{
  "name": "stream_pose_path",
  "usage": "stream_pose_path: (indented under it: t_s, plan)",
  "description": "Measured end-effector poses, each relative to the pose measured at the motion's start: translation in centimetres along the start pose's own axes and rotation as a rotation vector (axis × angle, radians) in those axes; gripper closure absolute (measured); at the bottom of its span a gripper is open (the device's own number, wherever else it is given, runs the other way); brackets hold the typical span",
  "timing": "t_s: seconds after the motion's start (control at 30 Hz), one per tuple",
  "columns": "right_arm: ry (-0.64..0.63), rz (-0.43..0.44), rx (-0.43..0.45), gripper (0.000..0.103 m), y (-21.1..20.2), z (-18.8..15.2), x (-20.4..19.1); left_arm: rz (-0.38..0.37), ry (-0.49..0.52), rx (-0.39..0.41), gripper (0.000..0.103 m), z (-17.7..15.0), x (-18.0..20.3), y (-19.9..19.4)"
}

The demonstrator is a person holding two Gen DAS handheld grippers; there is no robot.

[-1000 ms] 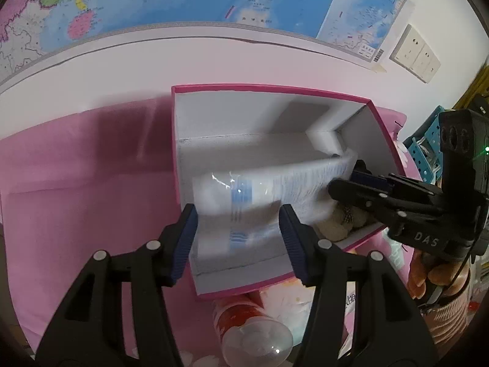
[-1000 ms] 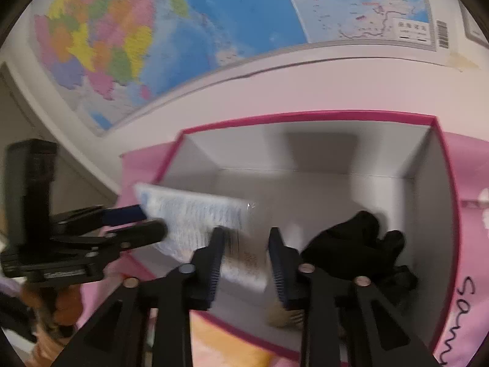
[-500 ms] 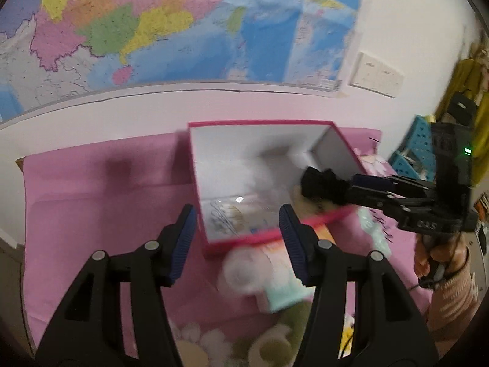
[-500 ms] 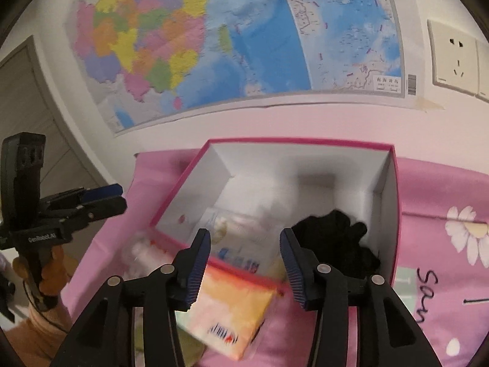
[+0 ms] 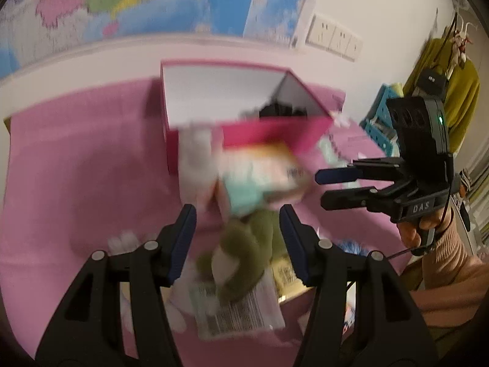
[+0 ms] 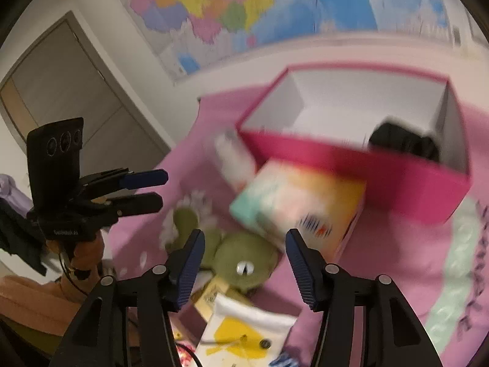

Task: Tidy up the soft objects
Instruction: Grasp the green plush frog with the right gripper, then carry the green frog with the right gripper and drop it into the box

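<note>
Retreating from pink box: left gripper and right gripper both open, empty; green plush between fingers, next candidate

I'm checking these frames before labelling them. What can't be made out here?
- Pink box floor: hidden by its near wall, both views.
- Black item in the box: blurred, identity unclear.
- Pastel pack print: motion-blurred.
- Green plush: partly behind the left gripper.
- Yellow-and-white packet: cut off by the frame's edge.
</note>
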State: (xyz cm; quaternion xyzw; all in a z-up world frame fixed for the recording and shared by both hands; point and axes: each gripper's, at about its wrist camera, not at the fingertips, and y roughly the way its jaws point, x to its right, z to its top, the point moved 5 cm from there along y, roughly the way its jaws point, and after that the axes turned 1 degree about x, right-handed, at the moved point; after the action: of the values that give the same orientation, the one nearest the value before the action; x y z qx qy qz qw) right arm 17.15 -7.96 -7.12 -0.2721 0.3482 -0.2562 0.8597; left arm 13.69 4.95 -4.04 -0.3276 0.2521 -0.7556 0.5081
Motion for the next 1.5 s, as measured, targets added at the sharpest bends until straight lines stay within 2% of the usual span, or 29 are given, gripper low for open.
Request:
stream_pose_path:
  t_s: [0.07,0.17,0.47,0.53,0.6,0.73,0.93,1.13,1.5]
  plan:
    - [0.02,0.018,-0.025,0.043,1.1,-0.8,0.1,-0.012,-0.005,-0.044,0.045,-1.5,0.3,0.9]
    - [0.052,0.016,-0.054,0.033,2.7,-1.8,0.5,-0.013,-0.014,-0.095,0.045,-3.3,0.5,1.9]
    - [0.112,0.059,-0.06,0.033,5.8,-2.2,0.8,-0.008,-0.027,-0.115,0.045,-4.6,0.6,2.6]
    - [0.114,0.062,-0.058,0.034,5.9,-2.3,0.7,-0.008,-0.028,-0.119,0.046,-4.8,0.6,2.6]
    - [0.106,0.042,-0.048,0.042,5.9,-2.4,0.6,0.002,-0.02,-0.118,0.048,-4.8,0.6,2.7]
    - [0.101,0.032,-0.032,0.046,5.5,-2.7,0.4,-0.012,-0.028,-0.118,0.048,-4.7,0.7,2.8]
    - [0.06,-0.013,0.013,0.046,3.6,-2.3,-0.5,-0.022,-0.032,-0.101,0.048,-4.3,1.0,2.5]
    - [0.021,-0.047,0.081,0.046,0.4,-2.1,-1.7,-0.041,-0.002,-0.043,0.048,-3.1,2.4,0.7]
    - [-0.031,-0.106,0.243,0.048,-6.0,1.0,-2.7,-0.033,0.084,0.054,0.048,2.3,4.6,-0.9]
